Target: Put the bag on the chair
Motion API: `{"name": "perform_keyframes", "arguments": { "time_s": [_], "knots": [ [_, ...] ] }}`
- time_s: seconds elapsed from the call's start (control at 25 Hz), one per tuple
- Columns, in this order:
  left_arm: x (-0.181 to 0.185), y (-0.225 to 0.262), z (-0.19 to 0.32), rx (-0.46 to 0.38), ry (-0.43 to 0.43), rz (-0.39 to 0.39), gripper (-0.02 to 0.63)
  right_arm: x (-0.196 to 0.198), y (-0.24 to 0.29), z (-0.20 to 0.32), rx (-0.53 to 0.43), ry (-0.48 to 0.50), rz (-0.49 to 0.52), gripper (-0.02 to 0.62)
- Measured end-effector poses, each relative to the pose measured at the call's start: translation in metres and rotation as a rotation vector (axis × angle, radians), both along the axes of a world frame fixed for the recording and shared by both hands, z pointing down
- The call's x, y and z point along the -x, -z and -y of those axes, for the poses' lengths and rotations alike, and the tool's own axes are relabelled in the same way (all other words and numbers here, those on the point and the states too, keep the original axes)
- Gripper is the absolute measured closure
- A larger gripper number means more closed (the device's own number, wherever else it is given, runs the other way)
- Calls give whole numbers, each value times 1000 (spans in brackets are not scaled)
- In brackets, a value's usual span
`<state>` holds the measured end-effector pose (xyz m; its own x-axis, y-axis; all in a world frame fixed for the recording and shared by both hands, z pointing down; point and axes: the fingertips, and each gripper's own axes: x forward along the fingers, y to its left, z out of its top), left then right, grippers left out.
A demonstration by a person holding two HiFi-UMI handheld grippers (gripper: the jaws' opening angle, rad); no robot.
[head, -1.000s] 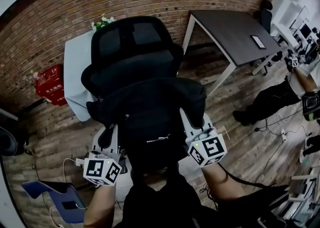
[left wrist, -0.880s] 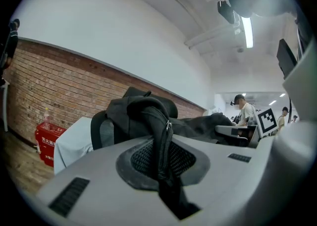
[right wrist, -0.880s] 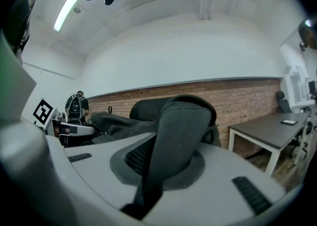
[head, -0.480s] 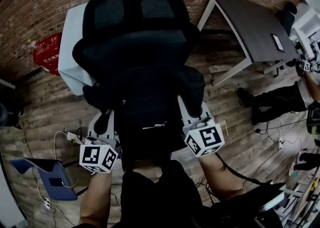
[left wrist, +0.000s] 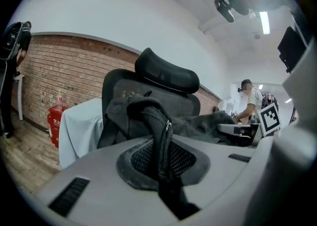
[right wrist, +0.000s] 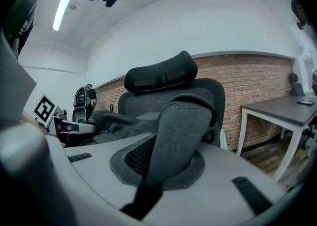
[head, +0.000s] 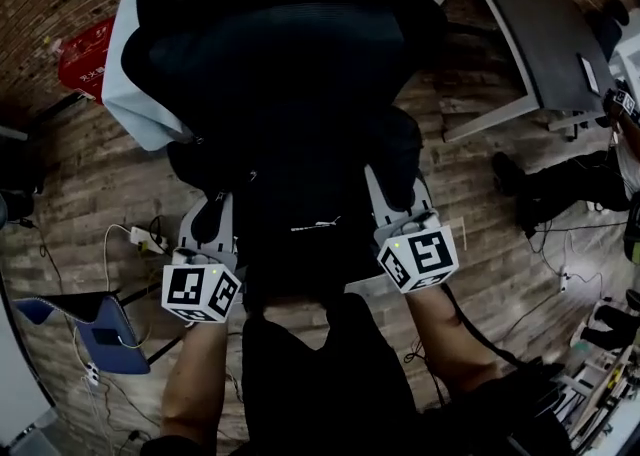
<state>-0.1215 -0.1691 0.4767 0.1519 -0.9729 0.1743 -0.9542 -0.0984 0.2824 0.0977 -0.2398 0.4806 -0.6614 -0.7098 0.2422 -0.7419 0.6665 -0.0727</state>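
A black bag (head: pixel 300 199) hangs between my two grippers, just in front of a black mesh office chair (head: pixel 280 34). My left gripper (head: pixel 208 236) is shut on the bag's left side; in the left gripper view its jaws (left wrist: pixel 161 170) pinch a zippered strap (left wrist: pixel 159 131). My right gripper (head: pixel 398 212) is shut on the right side; in the right gripper view its jaws (right wrist: pixel 158 170) clamp a padded shoulder strap (right wrist: pixel 182 121). The chair's headrest (left wrist: pixel 166 74) and back (right wrist: pixel 163 101) rise right behind the bag. The bag hides the chair's seat.
A grey table (head: pixel 540 34) stands to the right of the chair. Behind the chair to the left is a white cloth-covered stand (head: pixel 125 94), with a red box (head: pixel 85 54) beside it. A person (head: pixel 580 184) sits at the right. Cables and a blue object (head: pixel 95 329) lie on the wooden floor at the left.
The chair has come closer and now fills the top of the head view. Both grippers keep their hold on the bag, which has moved toward the chair.
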Motion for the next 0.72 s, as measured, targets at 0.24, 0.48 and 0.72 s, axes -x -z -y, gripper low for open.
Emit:
{"name": "perform_keyframes", "arguments": {
  "time_s": [0.24,0.48,0.72],
  "knots": [
    [-1,-41,7,54,3,0,565,-1,-43,6,61,0,-9,552],
    [1,-73,21,88,23,-5,566,1,-81,21,93,3,-16,552],
    [2,-113,28,140,43,-8,565,3,-121,28,115,25,-45,552]
  ]
}}
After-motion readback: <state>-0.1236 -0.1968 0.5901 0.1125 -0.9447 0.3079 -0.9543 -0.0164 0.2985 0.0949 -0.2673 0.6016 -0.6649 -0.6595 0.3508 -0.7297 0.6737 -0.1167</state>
